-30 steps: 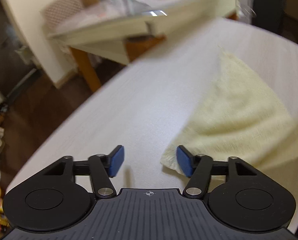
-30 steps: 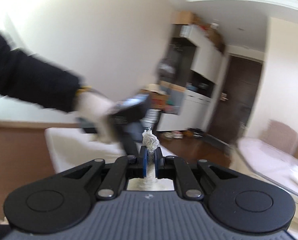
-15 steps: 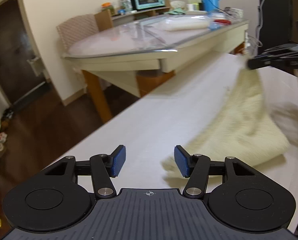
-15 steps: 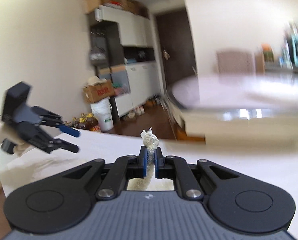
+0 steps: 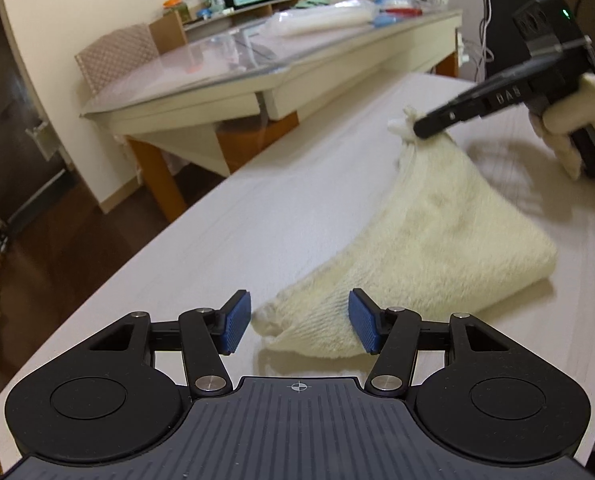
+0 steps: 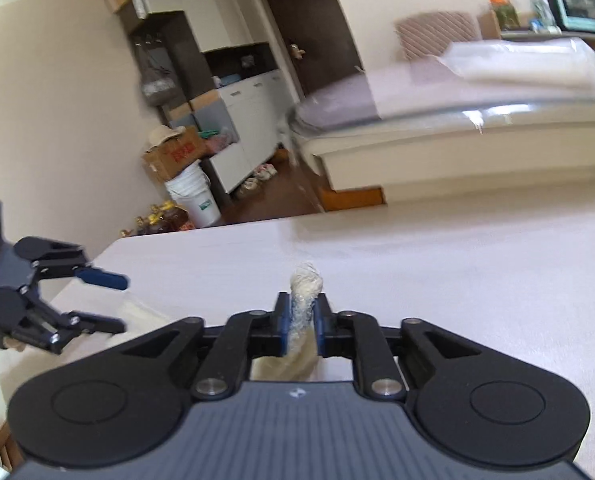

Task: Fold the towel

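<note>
Towel point(image 5: 437, 236) on white table point(image 5: 225, 232); right gripper point(image 6: 300, 322) pinches corner, left gripper point(image 5: 299, 322) wide, empty; glass-topped table point(image 5: 257, 68) behind.

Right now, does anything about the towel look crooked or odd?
Yes. The fluffy cream towel is askew, stretched into a triangle: the right tongs pinch one bunched corner above the white table, while the near corner lies loose between the open left tongs.

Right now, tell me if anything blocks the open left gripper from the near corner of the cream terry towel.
Nothing visible does. The left gripper is open with the cream terry towel corner lying between its fingers on the white table.
</note>
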Demonstrator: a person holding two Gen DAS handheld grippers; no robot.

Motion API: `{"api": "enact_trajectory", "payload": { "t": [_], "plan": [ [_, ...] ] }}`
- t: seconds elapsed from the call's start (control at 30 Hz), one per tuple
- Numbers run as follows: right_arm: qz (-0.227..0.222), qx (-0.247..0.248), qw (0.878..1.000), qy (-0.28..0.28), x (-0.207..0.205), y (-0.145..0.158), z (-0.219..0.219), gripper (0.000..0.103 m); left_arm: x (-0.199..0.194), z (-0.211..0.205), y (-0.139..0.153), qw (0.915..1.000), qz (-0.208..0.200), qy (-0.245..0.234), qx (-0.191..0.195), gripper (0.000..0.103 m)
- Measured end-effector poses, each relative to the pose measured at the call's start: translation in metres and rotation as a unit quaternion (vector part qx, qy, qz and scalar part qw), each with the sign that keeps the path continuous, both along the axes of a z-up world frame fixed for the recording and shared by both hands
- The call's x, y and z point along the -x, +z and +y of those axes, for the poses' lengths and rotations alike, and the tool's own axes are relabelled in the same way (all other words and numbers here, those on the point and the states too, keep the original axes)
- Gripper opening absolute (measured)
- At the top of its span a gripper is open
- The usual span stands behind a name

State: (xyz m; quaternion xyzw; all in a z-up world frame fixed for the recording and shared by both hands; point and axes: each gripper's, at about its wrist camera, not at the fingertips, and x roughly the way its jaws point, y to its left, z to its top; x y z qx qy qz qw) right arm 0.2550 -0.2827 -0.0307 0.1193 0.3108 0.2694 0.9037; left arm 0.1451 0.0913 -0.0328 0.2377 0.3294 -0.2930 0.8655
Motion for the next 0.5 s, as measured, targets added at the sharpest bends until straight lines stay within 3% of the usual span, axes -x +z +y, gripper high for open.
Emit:
{"api": "enact_trajectory", "payload": {
  "t": [0.23,0.37,0.5],
  "plan": [
    [-0.042,0.011,0.998,-0.038,0.027,0.012,-0.004,0.028,0.005,0.005,0.000,0.9997,0.000,0.020,0.013,0.059],
    [-0.061,0.040,0.997,0.015,0.042,0.021,0.018,0.028,0.006,0.012,0.011,0.9975,-0.009,0.047,0.051,0.059],
    [-0.066,0.096,0.990,0.079,0.049,0.015,0.044,0.026,0.003,0.010,0.008,0.9974,-0.018,0.065,0.025,0.059]
  ]
}}
